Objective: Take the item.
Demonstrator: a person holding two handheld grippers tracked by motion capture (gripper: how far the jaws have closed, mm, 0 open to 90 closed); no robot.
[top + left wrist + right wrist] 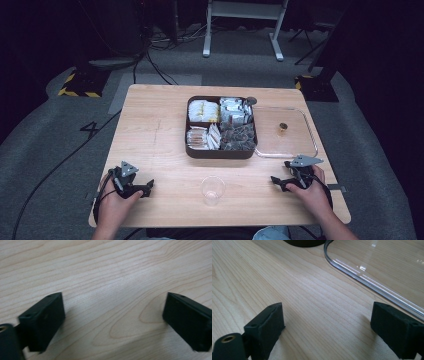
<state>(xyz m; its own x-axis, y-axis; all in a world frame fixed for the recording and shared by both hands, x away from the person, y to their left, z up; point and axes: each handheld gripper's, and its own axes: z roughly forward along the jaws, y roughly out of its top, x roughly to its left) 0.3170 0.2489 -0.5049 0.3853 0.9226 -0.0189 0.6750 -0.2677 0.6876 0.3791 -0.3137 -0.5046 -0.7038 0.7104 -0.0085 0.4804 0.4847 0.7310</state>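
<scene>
Left gripper [142,189] low on the wooden table [160,145], near its left front corner, held in the left hand [116,202]; jaws spread wide, bare wood between them in the left gripper view [113,322]. Toward the middle front, a clear plastic cup [212,190], upright, well apart from both grippers. Behind it, a dark tray [220,151] split into four compartments, packed with small wrapped packets [204,111]. Just right of the tray, touching it, a clear lid [287,134] flat on the table, small brown knob [283,129] on top. Right gripper [279,182] near the lid's front edge, held in the right hand [315,192]; jaws wide apart, nothing gripped, lid rim [372,282] close ahead.
</scene>
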